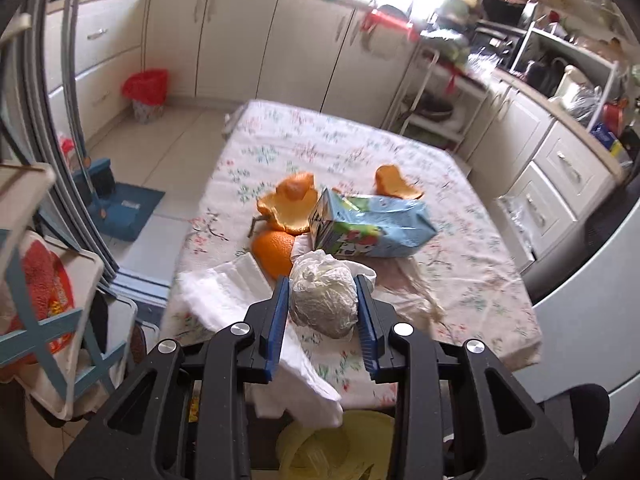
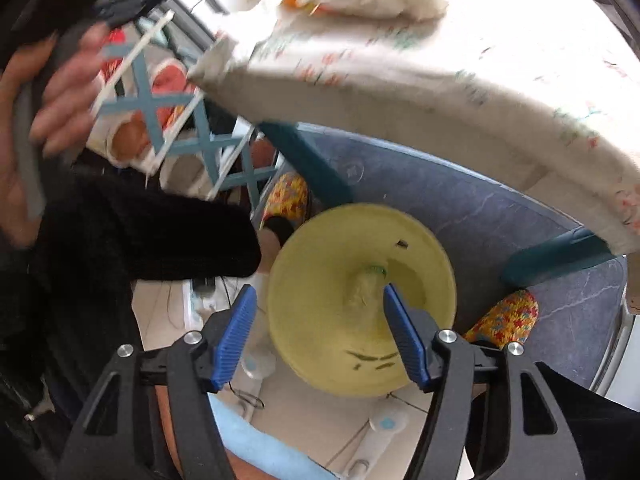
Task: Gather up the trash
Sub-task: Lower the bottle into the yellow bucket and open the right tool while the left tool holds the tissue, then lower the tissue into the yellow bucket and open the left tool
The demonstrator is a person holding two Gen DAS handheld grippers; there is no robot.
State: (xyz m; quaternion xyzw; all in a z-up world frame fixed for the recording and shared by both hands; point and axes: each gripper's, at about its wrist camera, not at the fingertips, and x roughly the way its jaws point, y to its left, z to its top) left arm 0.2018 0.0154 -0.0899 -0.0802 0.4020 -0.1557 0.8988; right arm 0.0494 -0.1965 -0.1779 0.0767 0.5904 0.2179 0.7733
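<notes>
In the left wrist view my left gripper (image 1: 323, 292) is shut on a crumpled plastic-wrapped ball (image 1: 323, 300), held above the near end of the floral-clothed table (image 1: 472, 264). Beyond it lie a white tissue (image 1: 224, 296), an orange half (image 1: 274, 254), orange peels (image 1: 290, 210) and a crushed blue milk carton (image 1: 372, 228). In the right wrist view my right gripper (image 2: 318, 308) is open above a yellow-lined trash bin (image 2: 320, 344) on the floor below the table edge (image 2: 400, 120); some trash (image 2: 362, 292) lies inside the bin. The bin's yellow rim also shows in the left wrist view (image 1: 320, 444).
A red-lined waste basket (image 1: 146, 94) stands by the far cabinets. A blue dustpan and brush (image 1: 116, 204) lie on the floor at left. A white and blue rack (image 2: 160, 120) stands left of the table. Teal table legs (image 2: 304, 164) and feet in patterned slippers (image 2: 504, 320) flank the bin.
</notes>
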